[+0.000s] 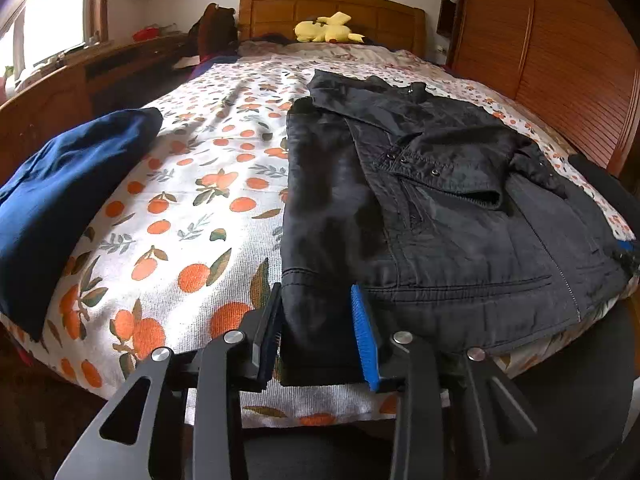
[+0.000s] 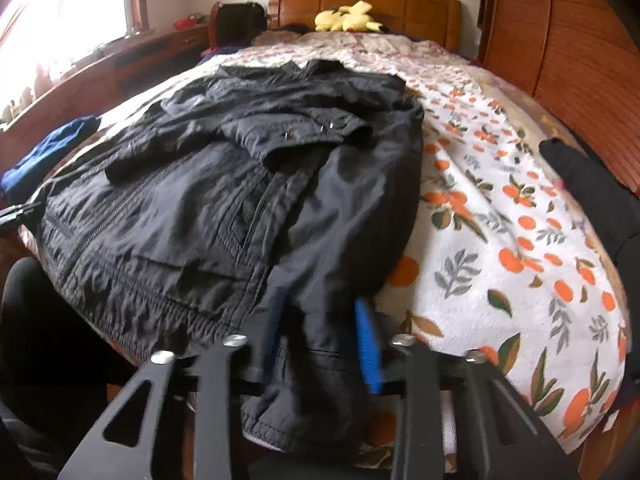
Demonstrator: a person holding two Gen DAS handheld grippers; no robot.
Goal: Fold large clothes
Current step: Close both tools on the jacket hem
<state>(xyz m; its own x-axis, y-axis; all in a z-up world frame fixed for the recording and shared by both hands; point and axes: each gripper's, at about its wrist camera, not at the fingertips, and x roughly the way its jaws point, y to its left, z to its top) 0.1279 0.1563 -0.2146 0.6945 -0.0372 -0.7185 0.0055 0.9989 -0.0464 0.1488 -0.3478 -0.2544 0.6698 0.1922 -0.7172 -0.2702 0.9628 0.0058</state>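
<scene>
Both sets of tongs pinch the near hem of the black quilted zip jacket (image 1: 420,200): left tongs (image 1: 320,340) its left corner, right tongs (image 2: 320,344) its right. It lies on the orange-print bedspread (image 1: 192,216), sleeves apparently folded in; the lengthwise fold remains. A folded navy garment (image 1: 60,200) sits left.

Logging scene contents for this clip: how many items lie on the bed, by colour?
Black: 1, the black zip-up jacket
Blue: 1, the folded navy blue garment
Yellow: 1, the yellow plush toy
Total: 3
</scene>
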